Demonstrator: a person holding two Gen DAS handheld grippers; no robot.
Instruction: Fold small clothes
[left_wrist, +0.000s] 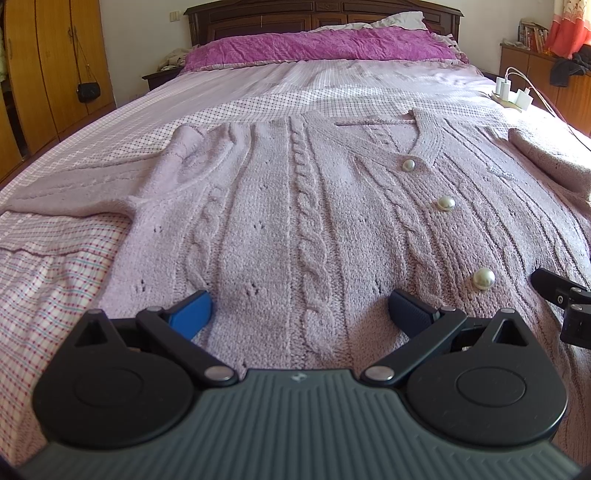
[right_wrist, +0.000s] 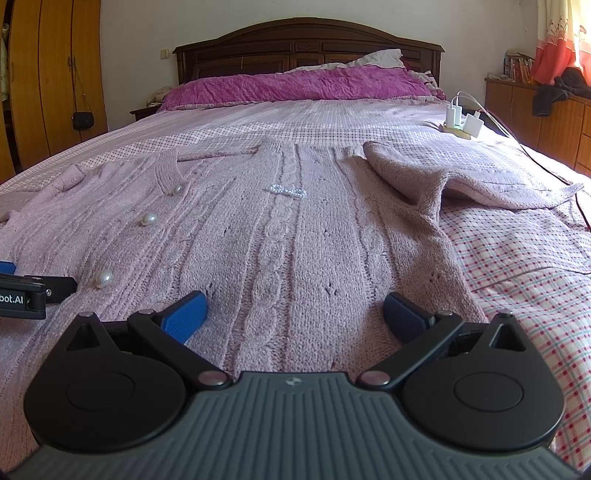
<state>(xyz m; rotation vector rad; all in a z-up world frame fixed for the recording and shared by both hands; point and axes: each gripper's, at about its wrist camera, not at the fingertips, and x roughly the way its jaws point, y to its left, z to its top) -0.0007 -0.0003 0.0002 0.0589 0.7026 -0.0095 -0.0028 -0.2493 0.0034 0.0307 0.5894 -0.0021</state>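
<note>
Both tools, left tool (left_wrist: 299, 308) and right tool (right_wrist: 294, 310), hover wide open and empty side by side over the near hem of the cardigan (left_wrist: 295, 206), which lies spread flat on the bed (right_wrist: 524, 266), apparently placed to grip that hem for folding.

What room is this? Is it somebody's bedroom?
Yes, it looks like a bedroom in a home. There is a big bed with a dark wooden headboard, a purple pillow and a wooden wardrobe. A pink cardigan lies spread out on the bed.
</note>
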